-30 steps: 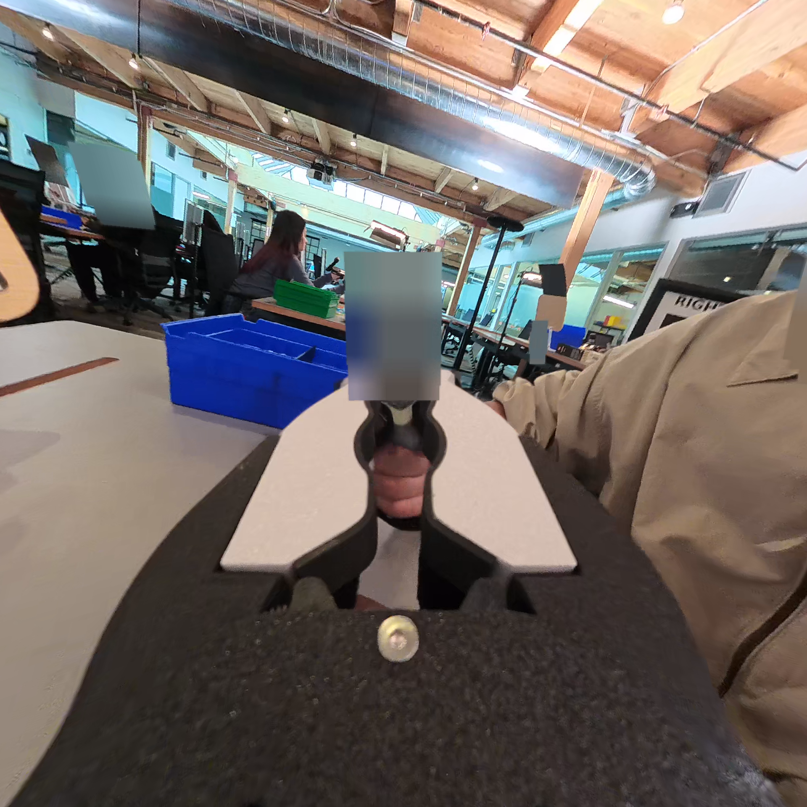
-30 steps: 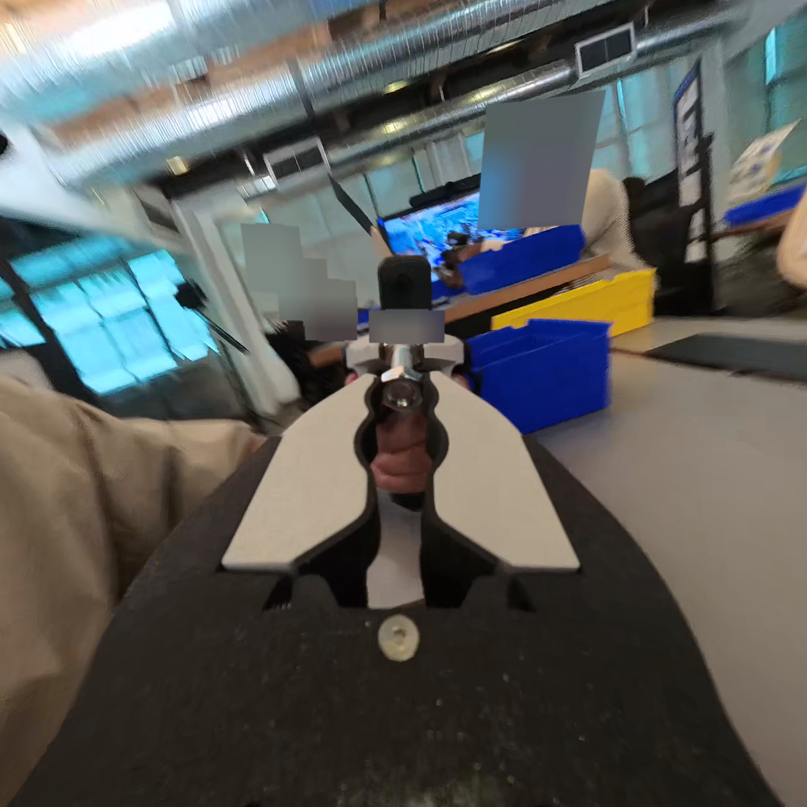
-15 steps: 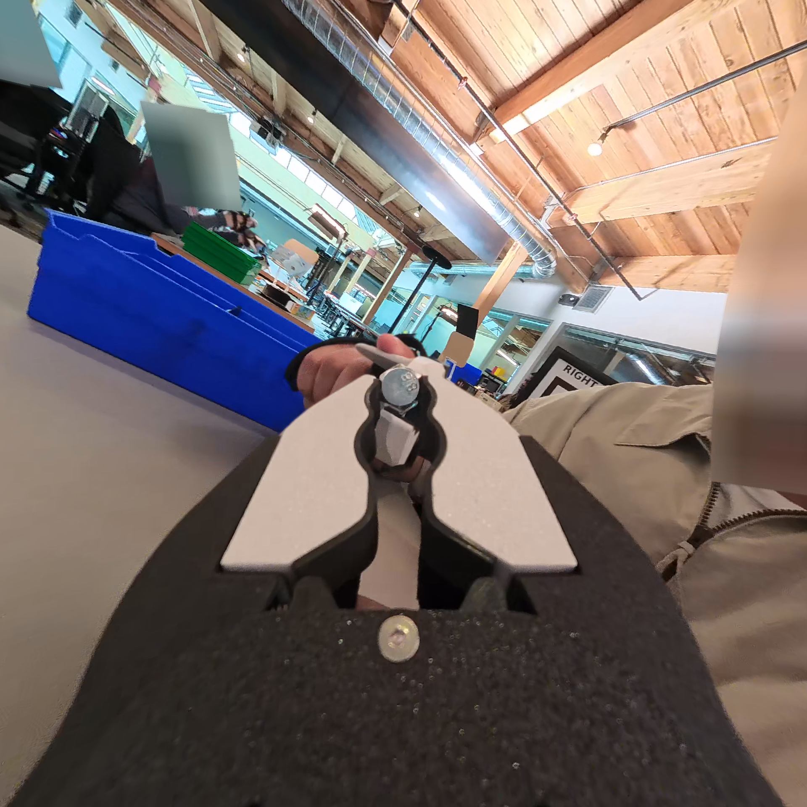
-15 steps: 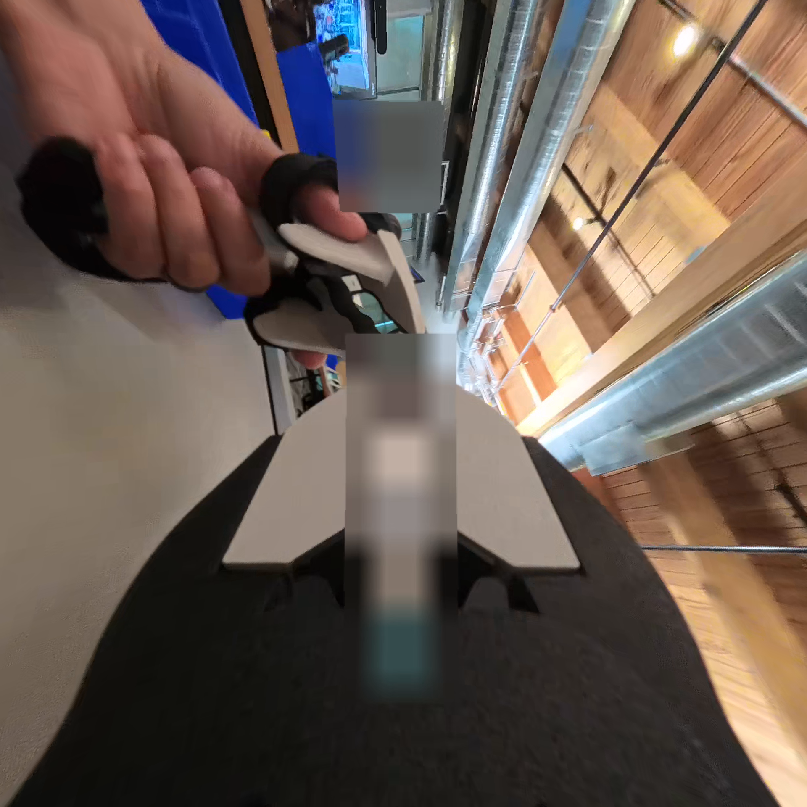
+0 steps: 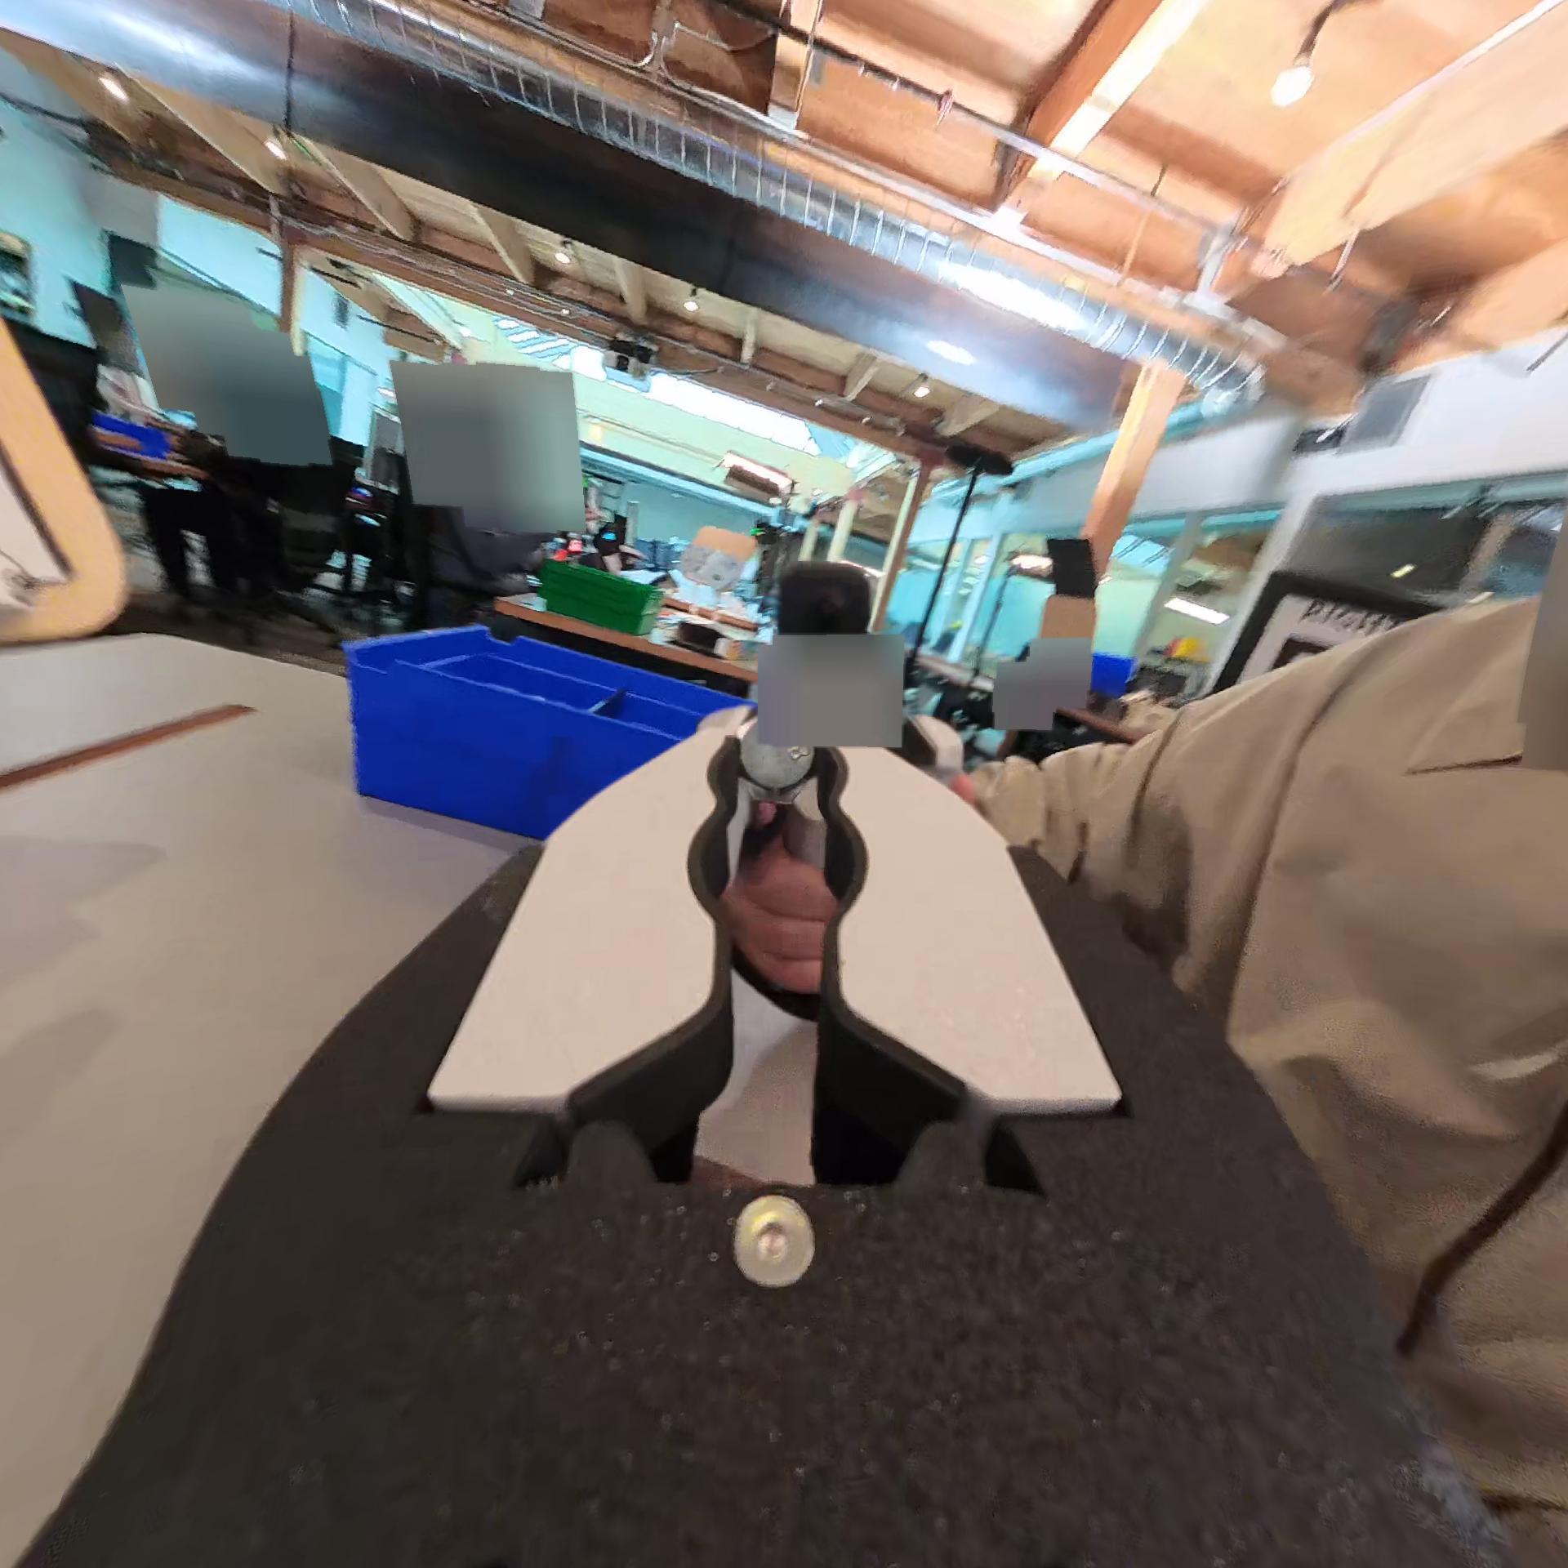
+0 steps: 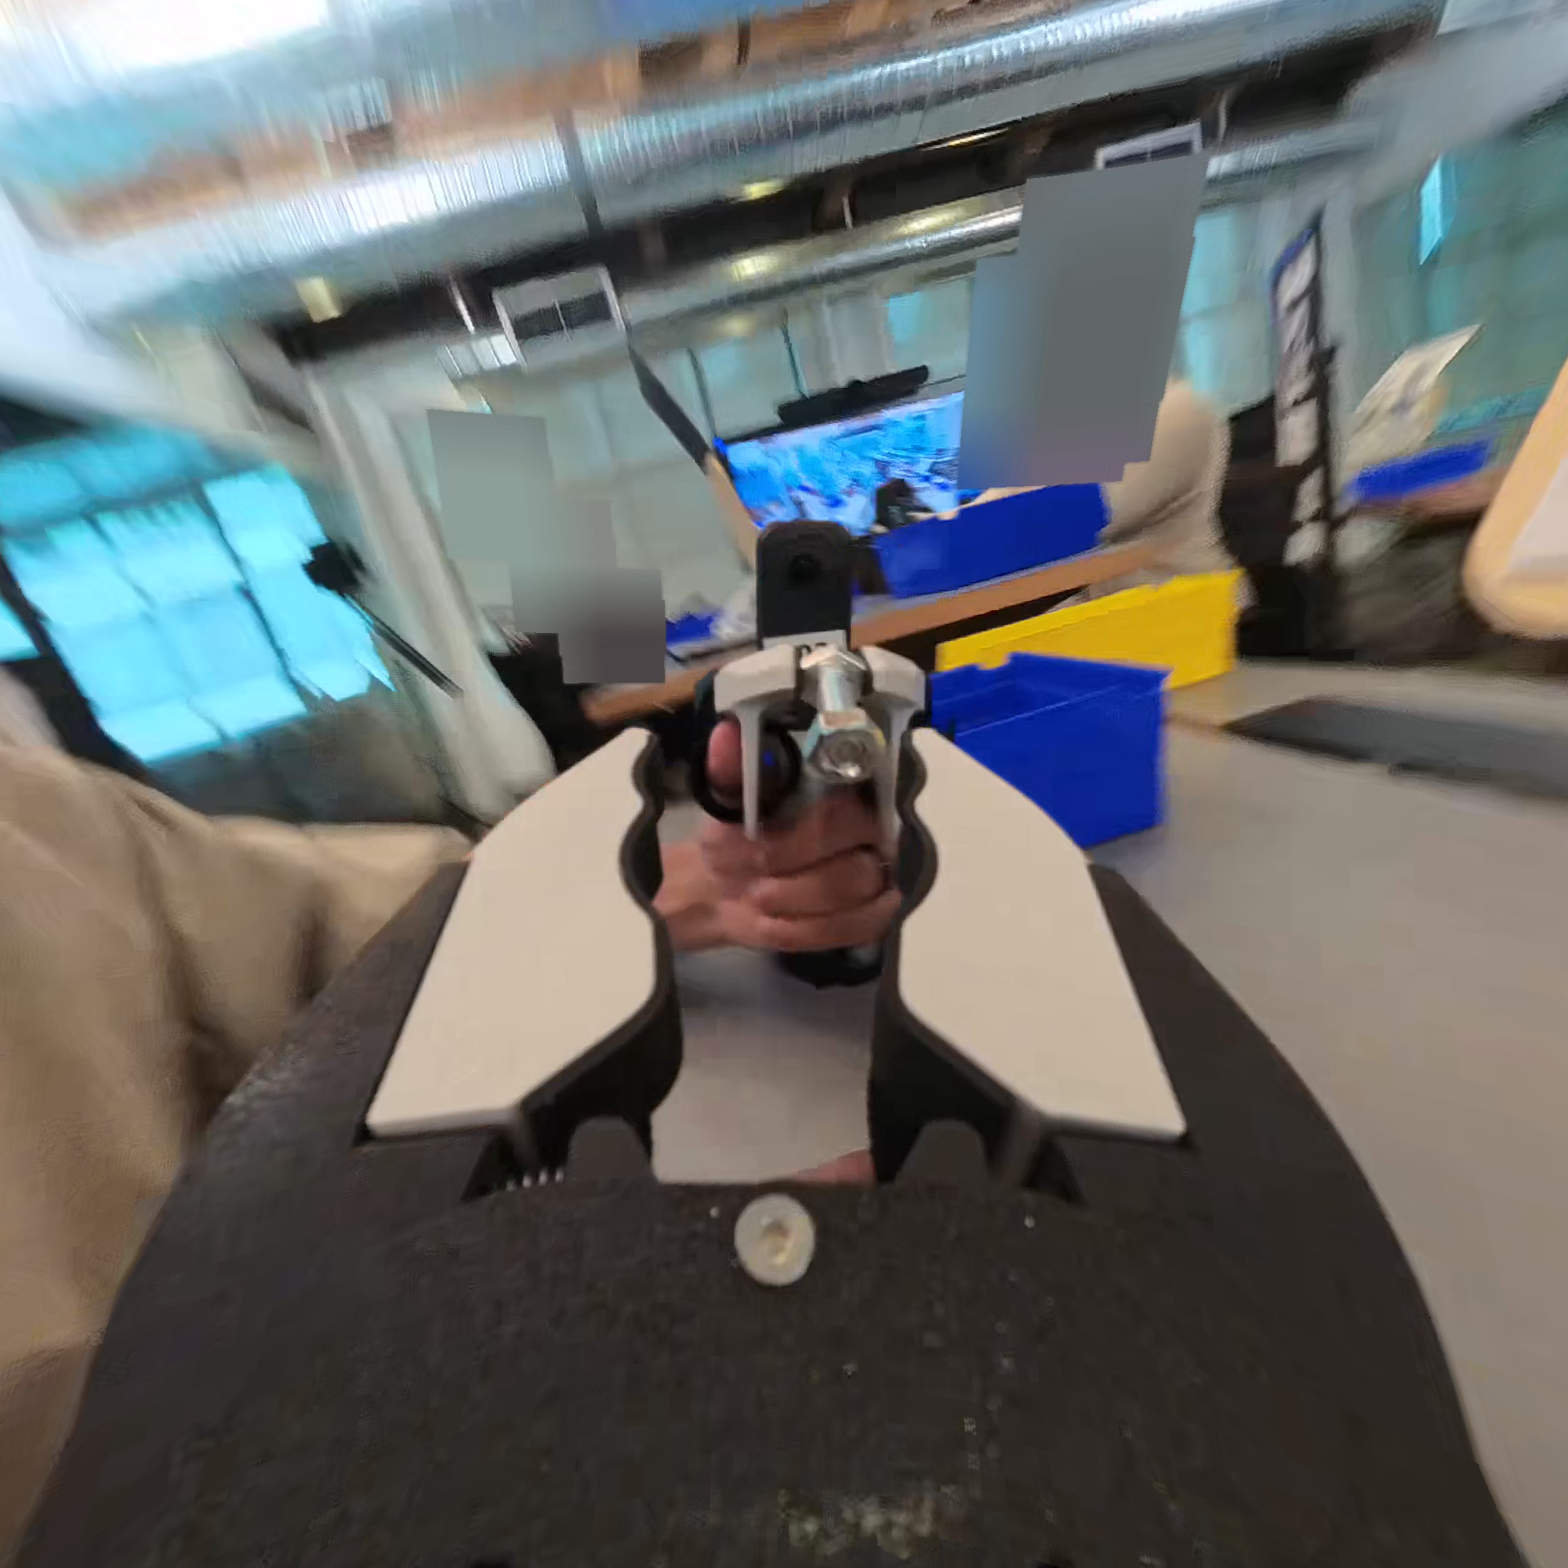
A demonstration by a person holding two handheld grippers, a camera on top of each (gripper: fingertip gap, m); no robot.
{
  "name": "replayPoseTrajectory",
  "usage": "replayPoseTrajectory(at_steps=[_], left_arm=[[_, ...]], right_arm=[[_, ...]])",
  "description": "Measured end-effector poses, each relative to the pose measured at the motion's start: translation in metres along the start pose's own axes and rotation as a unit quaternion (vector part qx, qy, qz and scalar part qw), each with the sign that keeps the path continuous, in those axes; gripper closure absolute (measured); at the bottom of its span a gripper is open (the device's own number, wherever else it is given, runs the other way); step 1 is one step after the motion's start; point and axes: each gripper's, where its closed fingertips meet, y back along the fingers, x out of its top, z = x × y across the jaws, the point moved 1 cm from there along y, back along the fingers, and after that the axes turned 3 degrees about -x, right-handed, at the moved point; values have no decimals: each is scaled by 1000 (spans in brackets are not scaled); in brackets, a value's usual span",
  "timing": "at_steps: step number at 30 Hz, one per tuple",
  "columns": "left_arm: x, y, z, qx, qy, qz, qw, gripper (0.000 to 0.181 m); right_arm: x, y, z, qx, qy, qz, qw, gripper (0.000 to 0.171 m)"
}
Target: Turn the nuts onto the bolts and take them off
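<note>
Two tongs face each other above the grey table (image 5: 170, 891), and between them sits the one bolt (image 6: 836, 679) with its nut (image 6: 844, 747). My left tongs (image 5: 776, 768) are pressed together on the bolt's round head, which shows as a dull metal disc right at the tips in the left wrist view. I hold it level and end-on so the thread points straight at my other hand.

My right tongs (image 6: 776, 764) are spread; in the right wrist view their tips stand on either side of the nut without touching it, as far as I can tell. The nut sits near the free end of the thread, so I judge it is only a few turns on, or nearly off. I cannot say which from here.

I keep the bolt lifted clear of the table so there is room to roll my right wrist around it. My guess is that the next move is to close on the nut's flats and twist again. The risk is a slanted bite that slips off the corners.

A blue bin (image 5: 509, 730) stands farther back on the table, well apart from the work. The right wrist view is blurred.
</note>
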Motion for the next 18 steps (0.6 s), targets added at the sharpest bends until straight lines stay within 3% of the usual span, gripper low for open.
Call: replayPoseTrajectory(at_steps=[5,10,13,18], left_arm=[[2,-1,7,10,-62,-29,998,164],[-11,-7,8,9,-75,-56,996,164],[-15,-10,10,9,-85,-63,994,164],[-17,-11,11,13,-99,-76,992,164]], right_arm=[[-10,-2,22,34,-280,26,959,116],[-18,-6,15,122,-464,42,876,121],[-20,-5,17,146,-513,61,844,123],[-19,-5,11,167,-523,65,833,133]])
